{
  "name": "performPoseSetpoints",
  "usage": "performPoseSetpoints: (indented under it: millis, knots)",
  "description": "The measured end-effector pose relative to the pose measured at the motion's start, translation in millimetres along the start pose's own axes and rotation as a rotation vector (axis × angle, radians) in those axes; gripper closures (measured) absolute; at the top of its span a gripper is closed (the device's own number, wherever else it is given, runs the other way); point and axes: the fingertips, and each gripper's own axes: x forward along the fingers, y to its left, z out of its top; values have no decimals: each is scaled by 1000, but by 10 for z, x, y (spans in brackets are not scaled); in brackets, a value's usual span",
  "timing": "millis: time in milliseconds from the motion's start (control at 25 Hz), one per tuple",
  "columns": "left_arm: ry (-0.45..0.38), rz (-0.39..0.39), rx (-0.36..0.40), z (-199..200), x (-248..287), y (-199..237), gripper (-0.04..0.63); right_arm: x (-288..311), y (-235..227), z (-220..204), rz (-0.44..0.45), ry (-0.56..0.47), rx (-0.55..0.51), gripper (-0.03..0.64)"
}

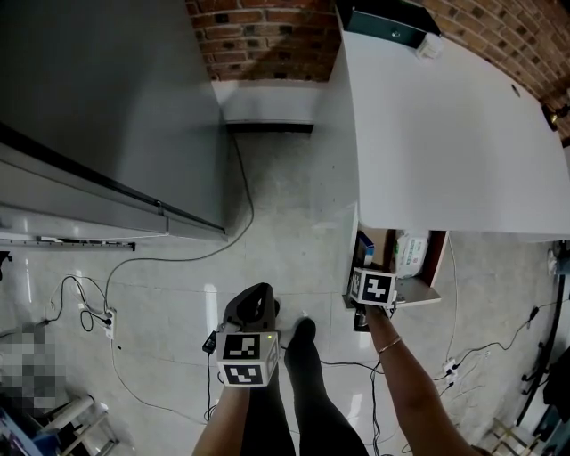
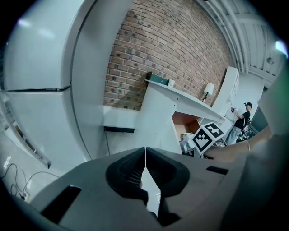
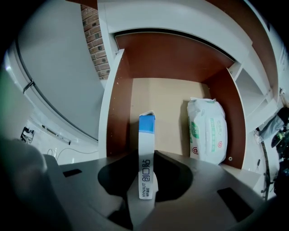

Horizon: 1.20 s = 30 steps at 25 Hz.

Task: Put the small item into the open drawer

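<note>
My right gripper (image 3: pixel 145 163) is shut on a narrow white box with a blue end (image 3: pixel 146 131), which stands on edge between the jaws. The box hangs over the open drawer (image 3: pixel 165 101), whose bare wood-coloured bottom lies below it. A white packet of wipes (image 3: pixel 207 131) lies along the drawer's right side. From the head view, the right gripper (image 1: pixel 369 267) is at the front of the drawer (image 1: pixel 420 295), under the white counter. My left gripper (image 1: pixel 252 307) is held low over the floor to the left. Its jaws (image 2: pixel 145 158) are shut with nothing between them.
A white counter (image 1: pixel 445 125) overhangs the drawer, with a dark green box (image 1: pixel 383 22) at its far end. A large grey cabinet (image 1: pixel 98 107) stands at the left. Cables (image 1: pixel 178 258) and a power strip (image 1: pixel 109 322) lie on the tiled floor. A person (image 2: pixel 241 119) stands far off.
</note>
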Motion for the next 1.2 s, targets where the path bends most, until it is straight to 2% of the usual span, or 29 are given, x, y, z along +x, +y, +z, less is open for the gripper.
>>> performPoseSetpoints:
  millis: [280, 600, 880, 1200]
  knots:
    - [9, -1, -8, 12, 32, -84, 569, -68, 22, 38, 35, -38, -10, 460]
    - [-15, -4, 22, 154, -42, -220, 569, -439, -14, 146, 72, -139, -2, 457]
    - [-56, -9, 54, 404, -226, -456, 569, -1107, 22, 316, 144, -265, -20, 459]
    - [-86, -54, 117, 658, -484, -892, 569, -2135, -57, 476, 200, -443, -43, 489]
